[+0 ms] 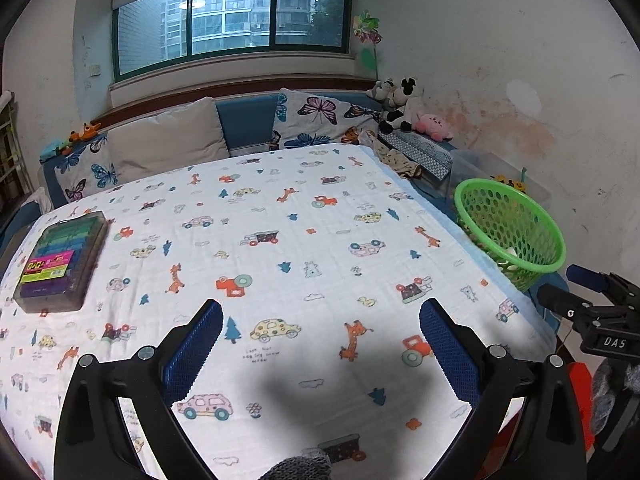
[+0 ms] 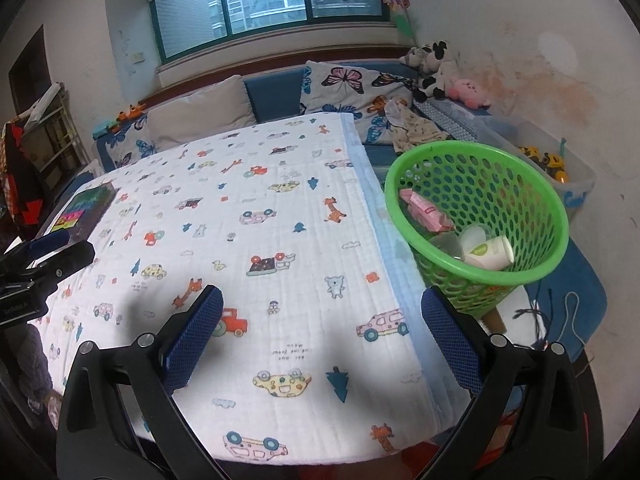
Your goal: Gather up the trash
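both tools, left tool [image 1: 321, 312] and right tool [image 2: 322, 300], hover spread and empty above the worktop [image 2: 280, 184]; green basket [image 2: 476, 216] holds a paper cup [image 2: 490, 253].

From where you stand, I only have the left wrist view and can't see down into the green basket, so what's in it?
Observer: The right wrist view looks into the green basket. A pink wrapper lies against its left inner wall.
Operator: Anything else in there?
Observer: Yes, a paper cup with a green leaf mark lies on its side near the front rim, with a clear plastic cup beside it.
Operator: Is the right claw holding something?
Observer: No. The right claw is open with nothing between its fingers, above the printed cloth.
Operator: And past the basket?
Observer: A clear storage bin by the wall holds yellow toys.
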Action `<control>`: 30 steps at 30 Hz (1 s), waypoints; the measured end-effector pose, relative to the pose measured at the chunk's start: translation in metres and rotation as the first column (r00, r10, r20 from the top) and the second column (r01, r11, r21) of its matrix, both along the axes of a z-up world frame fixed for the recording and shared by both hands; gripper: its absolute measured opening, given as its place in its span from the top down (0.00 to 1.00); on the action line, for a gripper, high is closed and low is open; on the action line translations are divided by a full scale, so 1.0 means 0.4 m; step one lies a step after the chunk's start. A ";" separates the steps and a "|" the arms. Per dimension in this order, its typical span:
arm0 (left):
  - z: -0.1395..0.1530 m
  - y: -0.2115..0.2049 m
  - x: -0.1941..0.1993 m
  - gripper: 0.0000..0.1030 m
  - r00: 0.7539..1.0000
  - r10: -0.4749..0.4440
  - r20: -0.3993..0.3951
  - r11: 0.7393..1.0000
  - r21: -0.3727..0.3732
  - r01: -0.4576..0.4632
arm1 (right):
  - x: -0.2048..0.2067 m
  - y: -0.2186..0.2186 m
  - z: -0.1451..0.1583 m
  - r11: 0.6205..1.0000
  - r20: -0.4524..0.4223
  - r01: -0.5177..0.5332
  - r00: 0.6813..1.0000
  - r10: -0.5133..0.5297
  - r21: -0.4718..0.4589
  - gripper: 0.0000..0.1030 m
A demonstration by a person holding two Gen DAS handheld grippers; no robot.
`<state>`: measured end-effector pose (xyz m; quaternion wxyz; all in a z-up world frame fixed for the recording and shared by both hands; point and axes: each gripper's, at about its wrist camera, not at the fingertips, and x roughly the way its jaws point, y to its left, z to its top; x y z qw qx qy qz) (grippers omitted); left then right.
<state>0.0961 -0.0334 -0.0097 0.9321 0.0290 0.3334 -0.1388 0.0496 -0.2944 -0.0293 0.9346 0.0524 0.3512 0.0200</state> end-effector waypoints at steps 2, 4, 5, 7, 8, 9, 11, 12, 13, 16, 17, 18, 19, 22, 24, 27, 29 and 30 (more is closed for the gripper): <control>-0.003 0.005 -0.004 0.07 1.000 0.007 0.001 1.000 0.009 -0.007 | -0.002 0.003 -0.001 1.000 0.000 -0.005 1.000 0.005 0.000 0.04; -0.005 0.009 -0.006 0.07 1.000 0.014 0.002 1.000 0.013 -0.014 | -0.003 0.008 0.000 1.000 0.003 -0.010 1.000 0.010 0.000 0.04; -0.006 0.012 -0.006 0.07 1.000 0.017 0.001 1.000 0.011 -0.017 | -0.005 0.010 0.001 1.000 0.006 -0.013 1.000 0.013 -0.001 0.04; -0.008 0.016 -0.008 0.07 1.000 0.025 -0.004 1.000 0.007 -0.025 | -0.006 0.017 0.004 1.000 0.011 -0.020 1.000 0.020 -0.008 0.04; -0.009 0.018 -0.009 0.07 1.000 0.028 -0.004 1.000 0.007 -0.028 | -0.007 0.018 0.005 1.000 0.012 -0.022 1.000 0.022 -0.013 0.04; -0.010 0.020 -0.010 0.07 1.000 0.031 -0.005 1.000 0.005 -0.031 | -0.007 0.021 0.006 1.000 0.013 -0.023 1.000 0.023 -0.021 0.04; -0.011 0.022 -0.014 0.07 0.999 0.035 -0.005 0.999 0.003 -0.035 | -0.008 0.024 0.007 0.999 0.017 -0.026 0.999 0.027 -0.032 0.04; -0.012 0.023 -0.015 0.07 0.999 0.038 -0.004 0.999 0.003 -0.038 | -0.008 0.027 0.007 0.999 0.017 -0.029 0.999 0.030 -0.035 0.04; -0.012 0.022 -0.016 0.07 0.999 0.040 -0.005 0.999 0.002 -0.040 | -0.008 0.029 0.006 0.999 0.016 -0.029 0.999 0.030 -0.038 0.04; -0.016 0.024 -0.018 0.07 0.999 0.049 -0.008 0.999 0.006 -0.049 | -0.007 0.034 0.003 0.998 0.015 -0.031 0.999 0.032 -0.051 0.04; -0.016 0.026 -0.018 0.07 0.999 0.053 -0.007 0.999 0.009 -0.053 | -0.007 0.035 0.001 0.998 0.014 -0.031 0.999 0.031 -0.054 0.04; -0.017 0.027 -0.019 0.07 0.998 0.056 -0.006 0.998 0.010 -0.056 | -0.007 0.037 0.000 0.998 0.013 -0.031 0.999 0.032 -0.059 0.04; -0.017 0.029 -0.020 0.07 0.998 0.057 -0.007 0.998 0.008 -0.057 | -0.006 0.037 0.000 0.998 0.013 -0.032 0.999 0.033 -0.060 0.04; -0.017 0.035 -0.021 0.07 0.998 0.064 -0.006 0.998 0.006 -0.064 | -0.005 0.038 0.000 0.998 0.015 -0.034 0.999 0.035 -0.057 0.04; -0.020 0.036 -0.019 0.07 0.998 0.068 -0.011 0.998 0.004 -0.068 | -0.005 0.038 0.000 0.998 0.015 -0.035 0.999 0.036 -0.058 0.04; -0.022 0.036 -0.020 0.07 0.997 0.074 -0.014 0.997 0.004 -0.073 | -0.005 0.040 -0.001 0.998 0.014 -0.036 0.999 0.036 -0.057 0.04; -0.023 0.036 -0.020 0.07 0.997 0.075 -0.017 0.997 0.003 -0.075 | -0.006 0.040 -0.001 0.998 0.013 -0.036 0.999 0.037 -0.059 0.04; -0.024 0.036 -0.020 0.07 0.997 0.077 -0.017 0.997 0.003 -0.077 | -0.006 0.040 -0.001 0.998 0.014 -0.036 0.999 0.037 -0.058 0.04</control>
